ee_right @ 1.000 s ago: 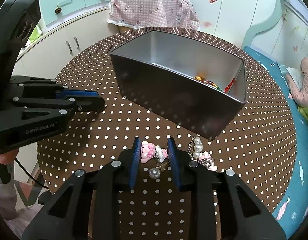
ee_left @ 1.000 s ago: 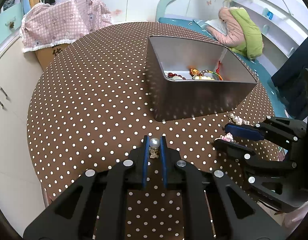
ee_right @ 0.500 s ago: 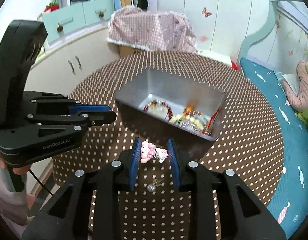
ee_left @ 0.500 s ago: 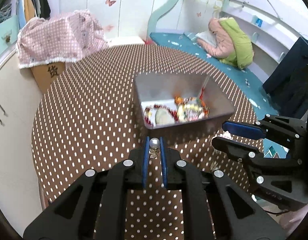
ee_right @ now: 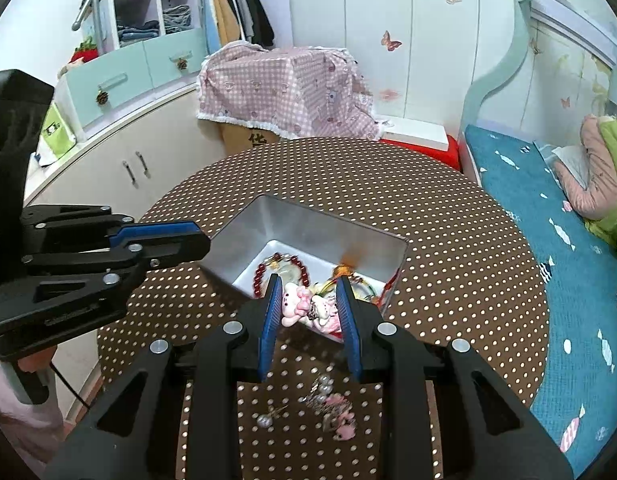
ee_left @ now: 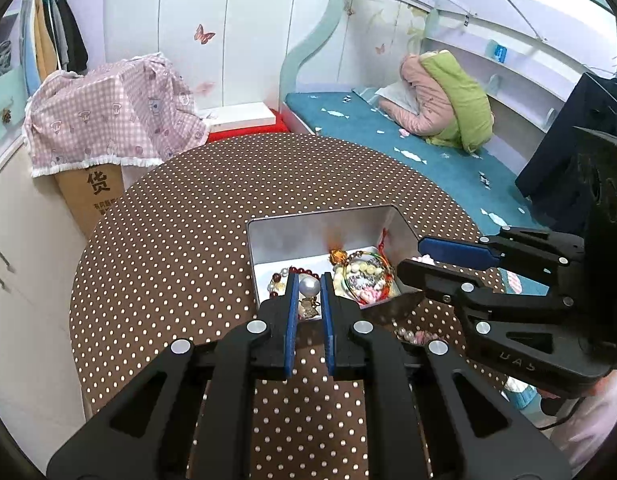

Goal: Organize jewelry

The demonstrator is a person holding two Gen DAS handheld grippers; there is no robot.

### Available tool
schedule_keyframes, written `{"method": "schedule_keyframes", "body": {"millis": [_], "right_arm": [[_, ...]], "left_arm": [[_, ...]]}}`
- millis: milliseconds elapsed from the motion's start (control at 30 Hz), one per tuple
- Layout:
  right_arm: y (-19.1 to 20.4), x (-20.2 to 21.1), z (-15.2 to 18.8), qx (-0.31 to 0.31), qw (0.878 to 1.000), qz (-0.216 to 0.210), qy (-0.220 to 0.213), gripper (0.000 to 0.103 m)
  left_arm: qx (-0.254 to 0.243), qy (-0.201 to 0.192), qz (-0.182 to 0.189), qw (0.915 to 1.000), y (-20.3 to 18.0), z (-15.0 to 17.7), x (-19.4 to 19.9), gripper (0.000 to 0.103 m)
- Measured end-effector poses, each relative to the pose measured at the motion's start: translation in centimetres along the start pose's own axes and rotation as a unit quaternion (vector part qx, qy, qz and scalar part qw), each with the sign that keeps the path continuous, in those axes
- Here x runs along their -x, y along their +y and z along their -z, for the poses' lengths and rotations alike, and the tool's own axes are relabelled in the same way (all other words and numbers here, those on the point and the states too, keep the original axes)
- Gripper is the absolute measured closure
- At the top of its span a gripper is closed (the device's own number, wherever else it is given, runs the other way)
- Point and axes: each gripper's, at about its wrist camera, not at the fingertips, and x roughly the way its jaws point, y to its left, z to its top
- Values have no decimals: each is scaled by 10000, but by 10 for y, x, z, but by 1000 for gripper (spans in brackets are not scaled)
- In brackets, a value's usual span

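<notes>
Now both carry jewelry above the tin: the left gripper pinches a pearl earring, the right gripper clamps a pink charm. Next, each likely needs lowering at frame centre and opening over the tin.

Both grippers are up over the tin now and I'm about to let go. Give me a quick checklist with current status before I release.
1. Left gripper holding the pearl earring: ok, clamped between the jaws.
2. Right gripper holding the pink charm: ok.
3. Pearl earring over the open tin: ok, it lines up over the near edge of the inside.
4. Pink charm over the tin: cannot tell, it hangs close to the near rim.
5. Room in the tin: ok, bare floor beside the bracelets.
6. Table cleared: not ok, another pearl earring and a pink clip remain.
</notes>
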Motion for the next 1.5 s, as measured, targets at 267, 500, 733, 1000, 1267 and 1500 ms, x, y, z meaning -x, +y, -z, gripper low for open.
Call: {"method": "schedule_keyframes", "body": {"millis": [267,500,733,1000,1267,1500], "right_arm": [[-11,-4,-1,-144,9999,-8,31,72],[-14,-1,3,-207,9998,47,56,70],[-14,11,13,-280,9995,115,45,63],[-22,24,33,-440,9987,233,66,60],[-33,22,57,-581,9973,338,292,57],[-38,17,75,-665,9960,334,500,57]], "left_arm": [[5,278,-90,9996,-3,-4,-27,71],[89,366,-195,9991,3,3,-28,69],[92,354,-260,9990,-4,18,-15,69],[21,434,-220,9988,-25,36,-4,69],[-255,814,-16,9964,-56,61,-19,60],[-541,997,76,9935,-76,75,-27,61]]}}
